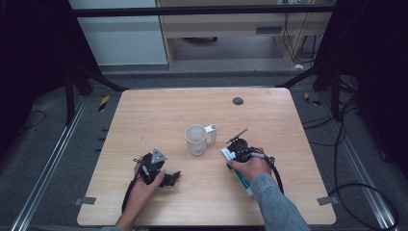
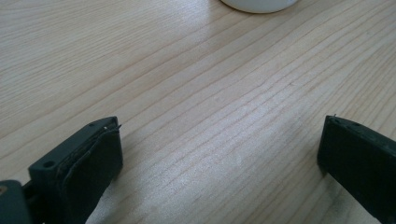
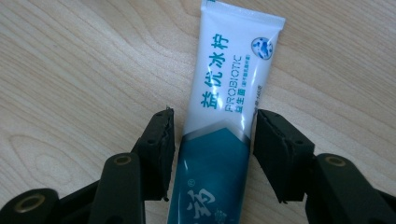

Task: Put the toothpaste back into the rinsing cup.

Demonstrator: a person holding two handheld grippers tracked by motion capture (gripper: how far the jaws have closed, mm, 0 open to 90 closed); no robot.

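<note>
A white and teal toothpaste tube (image 3: pixel 224 121) lies flat on the wooden table, its white crimped end pointing away in the right gripper view. My right gripper (image 3: pixel 214 140) is open and straddles the tube, one jaw close on each side, with a thin gap showing at the left jaw. In the high view the tube (image 1: pixel 244 184) pokes out from under the person's right hand, which holds the right gripper (image 1: pixel 233 155). My left gripper (image 1: pixel 172 177) rests low at the front left, open, with bare table between its jaws (image 2: pixel 219 154).
A white mug (image 1: pixel 196 139) with its handle to the right stands mid-table, between the two grippers; its base (image 2: pixel 259 3) shows at the top of the left gripper view. A small dark round disc (image 1: pixel 237 101) sits near the table's far edge.
</note>
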